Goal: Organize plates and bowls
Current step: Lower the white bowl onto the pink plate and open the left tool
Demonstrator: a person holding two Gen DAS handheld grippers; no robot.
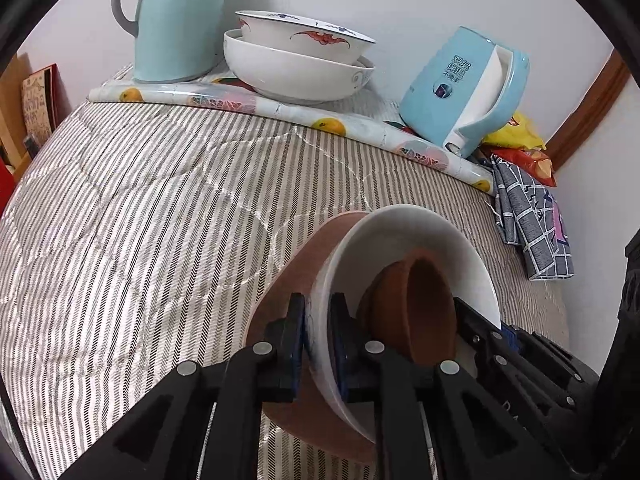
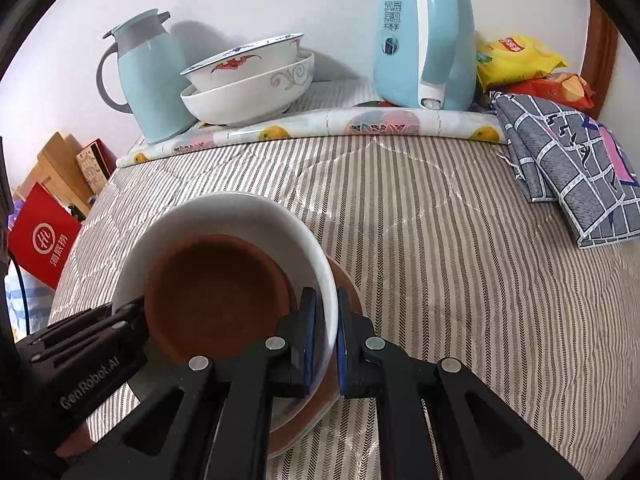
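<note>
A white bowl (image 1: 400, 232) (image 2: 224, 216) holds a smaller brown bowl (image 1: 420, 304) (image 2: 216, 292) and sits tilted over a brown plate (image 1: 288, 280) (image 2: 346, 284) on the striped cover. My left gripper (image 1: 318, 304) is shut on the white bowl's left rim. My right gripper (image 2: 325, 300) is shut on the opposite rim. Each gripper also shows at the edge of the other's view: the right gripper (image 1: 476, 320) and the left gripper (image 2: 128, 312). At the back, a bat-patterned bowl (image 1: 304, 28) (image 2: 244, 60) is nested in a larger white bowl (image 1: 296, 76) (image 2: 248, 96).
The stacked bowls stand on a fruit-print mat (image 1: 240, 100) between a teal jug (image 1: 176, 20) (image 2: 152, 80) and a blue electric kettle (image 1: 460, 84) (image 2: 420, 40). Snack bags (image 2: 516, 60) and a checked cloth (image 2: 568, 168) lie at the right. A red bag (image 2: 40, 236) stands beyond the left edge.
</note>
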